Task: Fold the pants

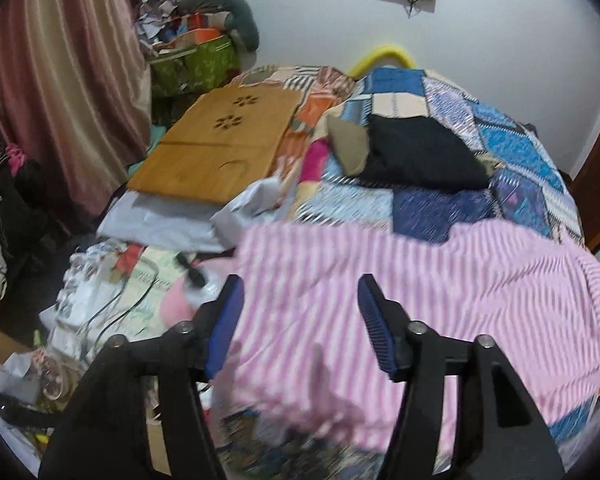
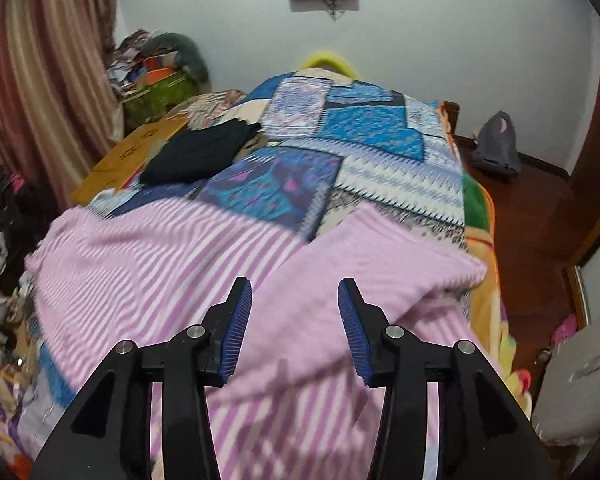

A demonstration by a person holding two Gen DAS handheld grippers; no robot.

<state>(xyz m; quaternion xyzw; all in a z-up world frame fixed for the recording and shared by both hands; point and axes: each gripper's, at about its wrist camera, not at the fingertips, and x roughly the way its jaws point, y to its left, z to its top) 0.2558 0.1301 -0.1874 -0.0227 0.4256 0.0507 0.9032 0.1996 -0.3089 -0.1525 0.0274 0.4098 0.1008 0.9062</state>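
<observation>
Pink-and-white striped pants (image 1: 400, 292) lie spread across the near end of the bed (image 1: 512, 148), filling the lower half of both views; patchwork quilt beneath, showing in the upper right of the left view.

Left claw (image 1: 300, 300) stands open over the striped cloth, nothing between its blue pads; right claw (image 2: 295, 304) likewise open, somewhat narrower, hovering over the pants (image 2: 172, 264) with no cloth pinched.

In the right view a plain pink section lies over the stripes at centre right, its edge running diagonally toward the right side of the bed; we read this as one part of the garment already laid over another, though blur hides the exact layering.

Dark folded garment (image 1: 420, 152) sits further up the bed, well apart; wooden board (image 1: 216, 148) at upper left, beside a clutter of papers and cables along the left edge.

Our judgement: a fold has been laid down and both claws are free; the next move calls for finding fresh edges of the pants, pinching each cleanly, and bringing them over together; cloth is soft and may bunch.
</observation>
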